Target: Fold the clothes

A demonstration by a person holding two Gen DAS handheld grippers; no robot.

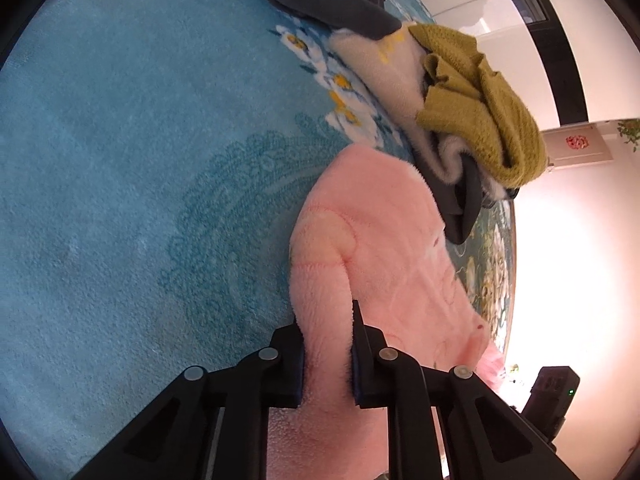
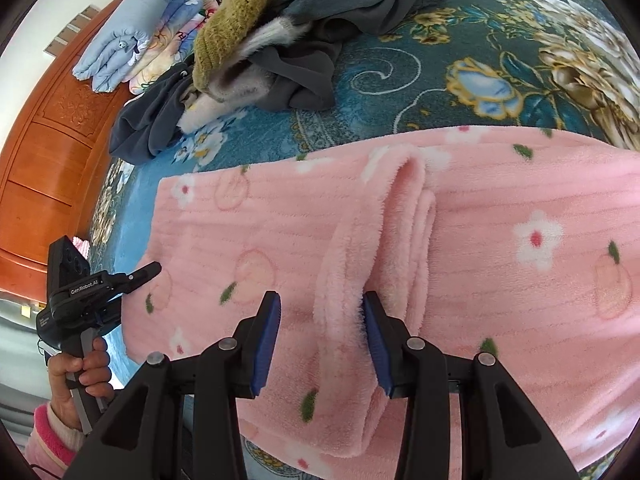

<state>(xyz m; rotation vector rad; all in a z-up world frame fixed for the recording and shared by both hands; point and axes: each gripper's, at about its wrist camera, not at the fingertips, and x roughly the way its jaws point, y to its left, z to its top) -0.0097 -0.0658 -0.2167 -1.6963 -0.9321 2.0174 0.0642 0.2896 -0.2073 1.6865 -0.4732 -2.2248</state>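
A pink fleece garment (image 2: 500, 208) with white flowers lies spread on the patterned blue bedcover (image 2: 400, 64). In the left wrist view my left gripper (image 1: 328, 344) is shut on a fold of this pink garment (image 1: 384, 240), which fills the gap between its pads. The right wrist view shows that left gripper (image 2: 150, 270) at the garment's left edge, held by a hand (image 2: 90, 368). My right gripper (image 2: 320, 320) points down over a raised ridge of the fleece. Its jaws stand apart: the right pad brushes the ridge, the left pad is clear of it.
A heap of clothes lies beyond: a mustard knit (image 2: 236, 12), dark grey garments (image 2: 320, 60) and a cream fleece (image 1: 380, 68). Folded light-blue bedding (image 2: 132, 28) sits by the wooden headboard (image 2: 52, 152). Plain blue bedcover (image 1: 120, 160) stretches left of the pink garment.
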